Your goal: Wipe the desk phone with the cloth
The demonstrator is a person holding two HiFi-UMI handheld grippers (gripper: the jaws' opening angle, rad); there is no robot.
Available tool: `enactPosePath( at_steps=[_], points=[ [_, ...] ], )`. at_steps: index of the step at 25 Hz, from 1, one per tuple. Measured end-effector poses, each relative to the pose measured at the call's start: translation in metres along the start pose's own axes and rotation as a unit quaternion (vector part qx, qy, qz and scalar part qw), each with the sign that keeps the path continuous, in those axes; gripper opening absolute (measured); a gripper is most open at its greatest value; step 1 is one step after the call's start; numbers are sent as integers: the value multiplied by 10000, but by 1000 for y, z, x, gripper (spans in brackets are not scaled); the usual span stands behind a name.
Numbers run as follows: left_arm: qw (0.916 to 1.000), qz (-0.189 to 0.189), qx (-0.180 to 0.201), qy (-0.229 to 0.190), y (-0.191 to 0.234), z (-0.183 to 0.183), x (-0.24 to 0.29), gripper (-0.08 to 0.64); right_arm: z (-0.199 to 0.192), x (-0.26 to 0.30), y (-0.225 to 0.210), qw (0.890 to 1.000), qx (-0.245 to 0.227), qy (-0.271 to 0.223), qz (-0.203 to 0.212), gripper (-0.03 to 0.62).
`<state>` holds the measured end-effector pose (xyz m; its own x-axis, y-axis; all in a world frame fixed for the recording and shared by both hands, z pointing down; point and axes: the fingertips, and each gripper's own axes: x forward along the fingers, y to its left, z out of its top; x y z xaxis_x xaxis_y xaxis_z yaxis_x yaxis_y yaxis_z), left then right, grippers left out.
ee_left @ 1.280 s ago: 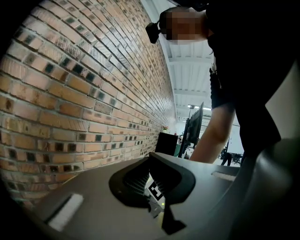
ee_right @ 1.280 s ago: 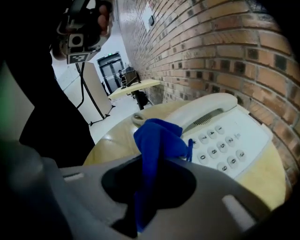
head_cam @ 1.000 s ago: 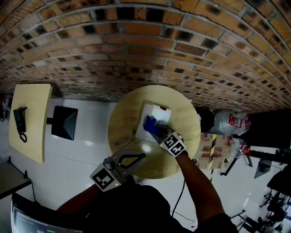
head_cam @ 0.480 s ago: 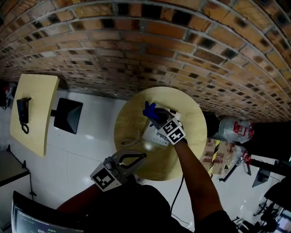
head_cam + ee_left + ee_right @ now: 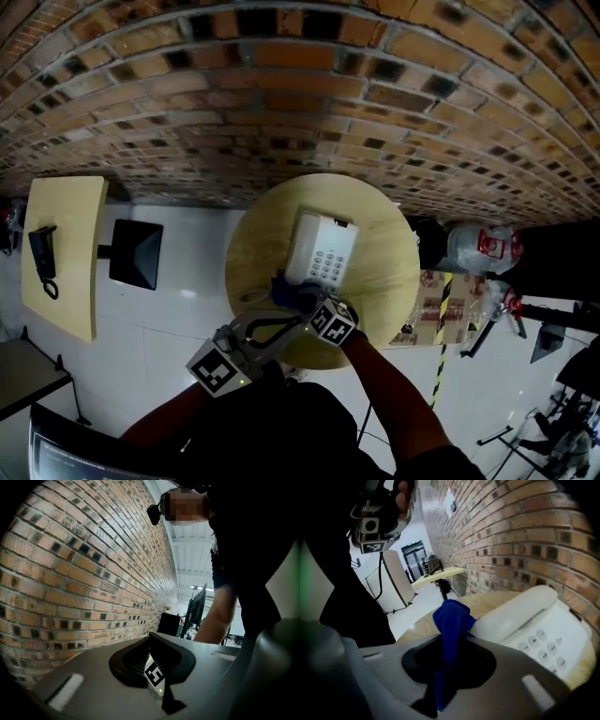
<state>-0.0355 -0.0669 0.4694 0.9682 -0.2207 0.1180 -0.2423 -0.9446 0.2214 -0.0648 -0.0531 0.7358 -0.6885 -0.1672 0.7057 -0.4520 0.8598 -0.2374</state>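
A white desk phone lies on the round wooden table, keypad up, its handset in the cradle. My right gripper is shut on a blue cloth at the phone's near left corner. In the right gripper view the cloth sticks out of the right gripper and hangs against the handset's end. My left gripper hovers at the table's near edge, jaws together and holding nothing. In its own view the left gripper points at a brick wall.
A brick wall stands behind the table. At the left is a second table with a black handset, and a black box beside it. A plastic bag and a cardboard box sit at the right.
My right gripper has carried the cloth from the phone's far end back toward me, down to its near left corner. The left gripper has stayed where it was.
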Motion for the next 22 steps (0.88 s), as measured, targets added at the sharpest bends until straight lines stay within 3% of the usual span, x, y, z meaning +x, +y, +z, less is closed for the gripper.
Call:
enactPosePath(
  at_steps=[2, 5, 7, 11, 14, 17, 22],
  points=[
    [9996, -164, 241, 45, -5, 1, 6, -11, -4, -20, -16, 9983, 406, -304, -295, 60],
    [9993, -100, -354, 26, -11, -1, 16, -11, -11, -62, -52, 9897, 886, -720, -863, 60],
    [9992, -193, -360, 36, -17, 0, 22, -11, -22, -94, -79, 9820, 1086, -839, -1296, 60],
    [9986, -510, 129, 4, -28, 5, 32, -11, -66, -152, -135, 9602, 1485, -708, -2256, 60],
    [9988, -422, -245, 20, -28, 2, 33, -11, -113, -180, -173, 9362, 1910, -370, -2927, 60],
    [9983, -352, -438, 148, -28, -3, 31, -11, -153, -187, -187, 9197, 2373, -34, -3128, 60],
    [9985, -349, -346, 239, -20, -9, 27, -11, -178, -170, -192, 9115, 2737, 312, -3055, 60]
  ],
)
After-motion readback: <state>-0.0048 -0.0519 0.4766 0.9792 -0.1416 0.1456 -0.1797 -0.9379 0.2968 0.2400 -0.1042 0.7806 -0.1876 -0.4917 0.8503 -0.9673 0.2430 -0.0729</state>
